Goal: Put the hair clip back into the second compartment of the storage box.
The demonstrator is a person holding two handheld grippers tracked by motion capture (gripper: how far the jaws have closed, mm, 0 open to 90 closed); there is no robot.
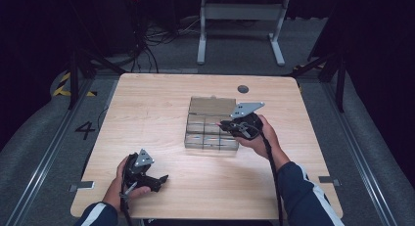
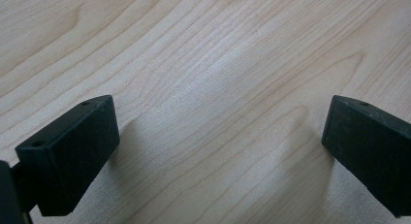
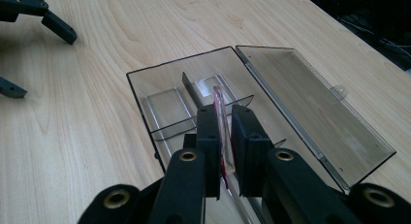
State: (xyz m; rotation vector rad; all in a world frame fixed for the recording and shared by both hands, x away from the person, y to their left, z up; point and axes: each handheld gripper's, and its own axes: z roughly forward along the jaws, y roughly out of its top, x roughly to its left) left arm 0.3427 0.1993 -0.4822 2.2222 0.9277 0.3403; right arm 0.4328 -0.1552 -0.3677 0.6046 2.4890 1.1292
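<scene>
While clamping thin card [image 3: 221, 127], right hand-held gripper [image 3: 223, 136] over box [image 3: 160, 83]

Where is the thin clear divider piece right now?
The divider piece is clamped upright in the right tool, above the open clear compartment box at the table's centre.

Table [image 1: 161, 103] carries a compartment box [image 1: 211, 128], set right of centre, nearer the far edge than the near one. Box lid [image 1: 211, 106] lies open flat on the table behind the box, toward the far edge. Round cable port [image 1: 243, 89] sits in the tabletop behind the lid, close to the far edge. Right gripper [image 1: 226, 124] hovers over the box's right side, a thin flat card [image 3: 222, 132] between its jaws, above the dividers. Left gripper [image 1: 159, 181] rests near the near edge, left of centre, well apart from the box
</scene>
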